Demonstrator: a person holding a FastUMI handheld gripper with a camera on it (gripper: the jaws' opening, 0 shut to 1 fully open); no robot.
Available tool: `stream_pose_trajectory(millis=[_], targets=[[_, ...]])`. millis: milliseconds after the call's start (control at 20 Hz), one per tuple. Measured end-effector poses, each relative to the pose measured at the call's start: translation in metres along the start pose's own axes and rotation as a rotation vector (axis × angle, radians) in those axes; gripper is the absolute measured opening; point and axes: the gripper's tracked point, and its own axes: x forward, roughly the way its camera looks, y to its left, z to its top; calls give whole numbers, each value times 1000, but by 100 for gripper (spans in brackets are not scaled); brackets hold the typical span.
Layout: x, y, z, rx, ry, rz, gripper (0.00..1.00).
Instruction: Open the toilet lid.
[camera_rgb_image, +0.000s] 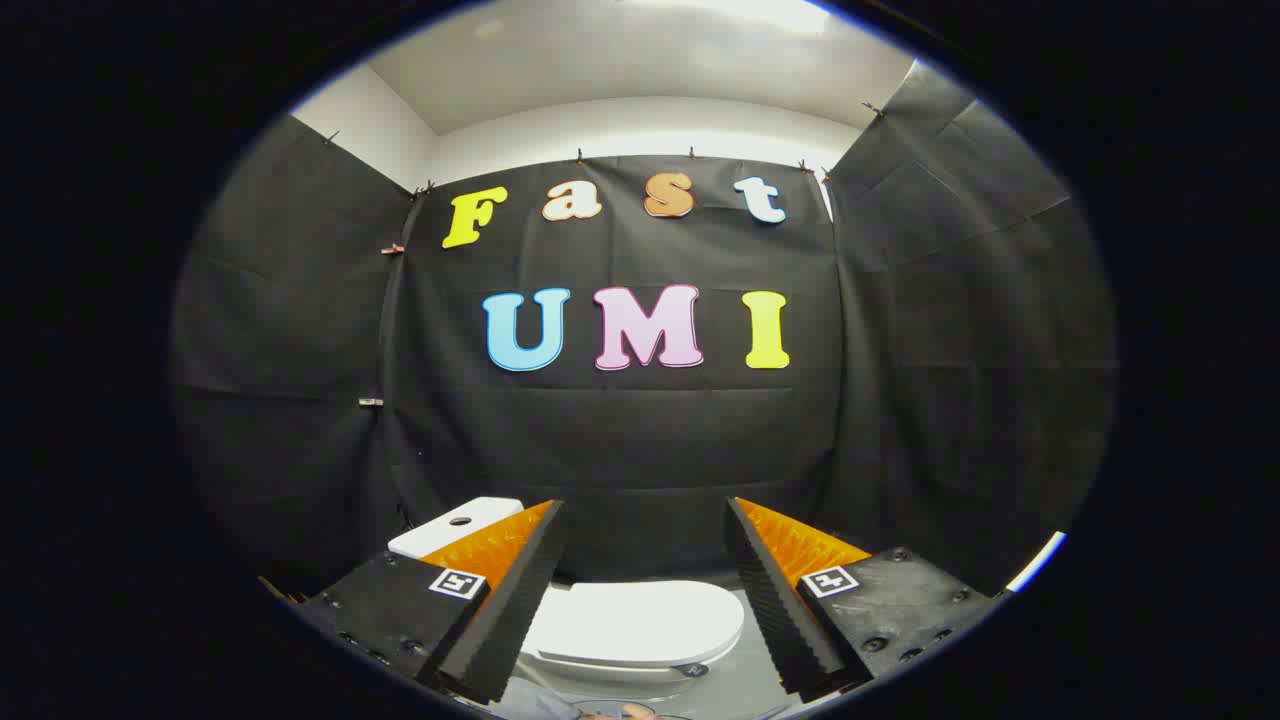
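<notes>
A white toilet stands below and ahead of me, against the black cloth wall. Its lid (635, 620) lies flat and closed over the bowl, showing between and beneath my two fingers. The white cistern (455, 525) with a button hole on top sits behind my left finger, partly hidden by it. My gripper (645, 510) is open, its fingers spread wide and held well above the lid, touching nothing.
Black cloth walls close in on the left, back and right. A pale grey floor (740, 680) shows to the right of the bowl. Something small and blurred sits at the bowl's near side (625, 710).
</notes>
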Motion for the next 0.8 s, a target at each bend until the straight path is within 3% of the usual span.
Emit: stream_pose_trajectory(millis=[800], targets=[[-2,-2,-2,1,8,-3,99]])
